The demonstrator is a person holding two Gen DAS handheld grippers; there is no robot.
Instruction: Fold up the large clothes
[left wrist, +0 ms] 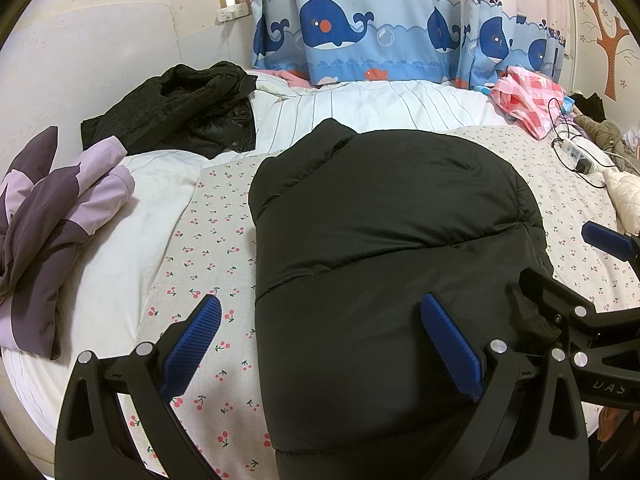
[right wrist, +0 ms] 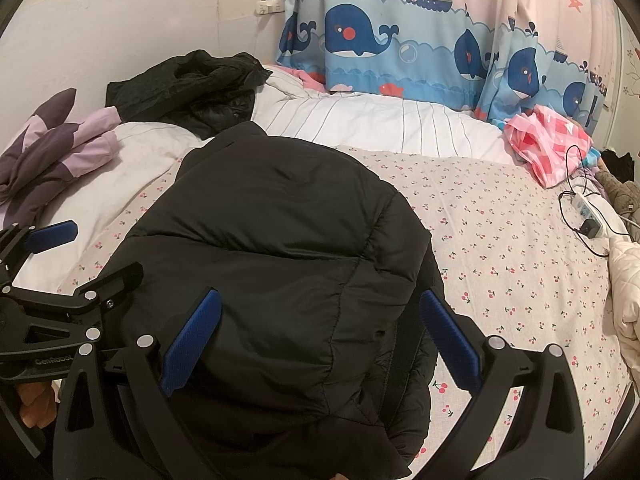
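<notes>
On the far left of the bed (left wrist: pixel 120 240) lay a purple jacket (left wrist: pixel 60 220), and behind it a crumpled black coat (left wrist: pixel 180 112); both were well apart from the work.

The left gripper (left wrist: pixel 320 344) was spread wide and held nothing. Its left finger hung over the cherry-print sheet (left wrist: pixel 208 232), its right finger over the black puffer jacket (left wrist: pixel 380 240), so the jacket's left edge ran between the two fingers.

The puffer jacket lay in the middle of the bed as a partly folded bundle. Its long axis ran away from both grippers toward the whale curtain (left wrist: pixel 340 28), collar end farthest off and the near end just under the fingers.

The right gripper (right wrist: pixel 320 340) was also wide open and empty. It sat more squarely over the jacket's near end, with the right edge of the jacket (right wrist: pixel 420 320) beside its right finger.

Both grippers stood side by side at the near end, the right one better centred. The next fold probably called for each to take a near corner and carry it forward along that axis toward the collar.

A power strip (right wrist: pixel 588 208) and pink checked cloth (right wrist: pixel 548 144) lay far right, clear of the jacket.
</notes>
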